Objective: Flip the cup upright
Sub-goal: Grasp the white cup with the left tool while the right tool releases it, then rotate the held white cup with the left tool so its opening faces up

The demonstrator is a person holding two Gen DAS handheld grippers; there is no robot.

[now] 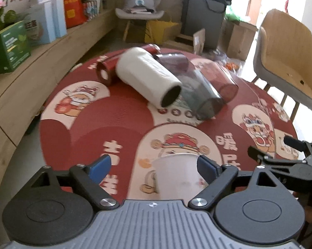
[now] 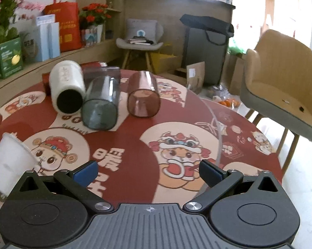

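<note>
Left wrist: paper cup upright between spread left gripper fingers, apparently flipped. Right gripper spread, empty. Remaining cups lying on counter.

Looks like a home dining/living rm. Round table w/ festive red cartoon mat, padded dining chair, wood shelf w/ gift boxes, flowers, red shopping bag.

Matt white paper cup; glossy printed tablecloth; translucent smooth smoky-grey tumbler, pink tumbler.
</note>
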